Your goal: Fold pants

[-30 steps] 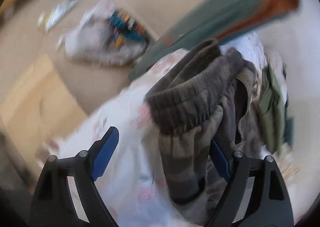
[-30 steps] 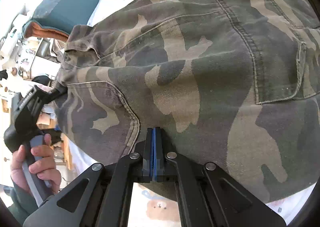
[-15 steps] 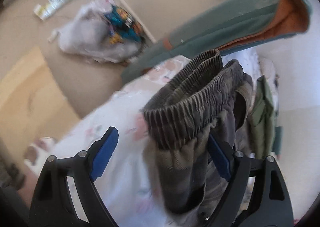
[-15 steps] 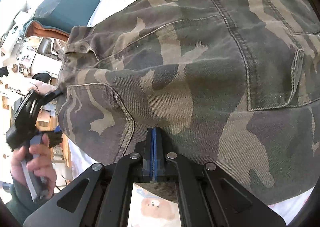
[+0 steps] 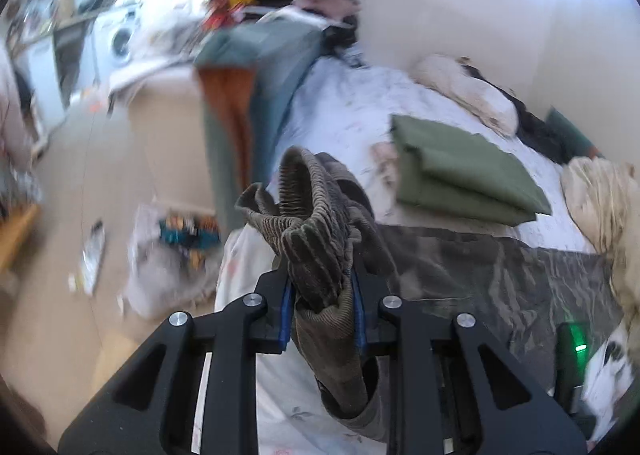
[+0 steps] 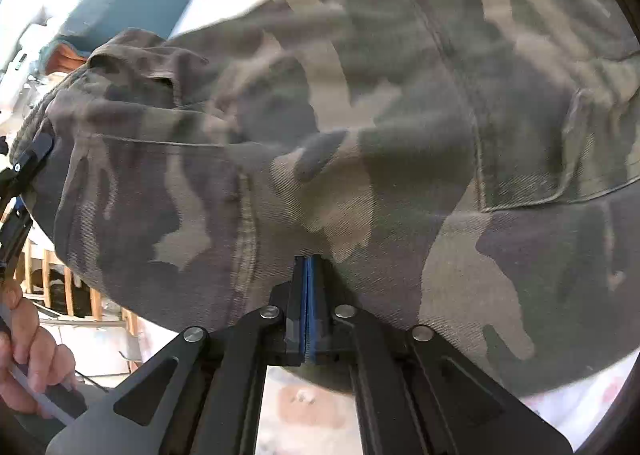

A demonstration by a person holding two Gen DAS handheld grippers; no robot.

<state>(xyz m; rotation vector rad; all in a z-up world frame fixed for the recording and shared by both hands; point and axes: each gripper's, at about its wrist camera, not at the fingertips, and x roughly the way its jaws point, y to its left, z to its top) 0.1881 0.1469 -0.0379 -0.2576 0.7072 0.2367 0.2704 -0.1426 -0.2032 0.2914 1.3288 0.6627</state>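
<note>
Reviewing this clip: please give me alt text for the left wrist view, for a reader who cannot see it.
The left gripper is closing on the ribbed waistband of camouflage pants, bunched between its blue pads and lifted above a white patterned bed. A folded olive-green garment lies further back on the bed, with a cluttered, blurred floor to the left.

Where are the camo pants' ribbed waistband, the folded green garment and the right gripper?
ribbed waistband (image 5: 316,255), left wrist view, bunched ribbing between the pads
folded green garment (image 5: 460,171), left wrist view, top layer
right gripper (image 6: 307,267), right wrist view, closed fingertips
</note>
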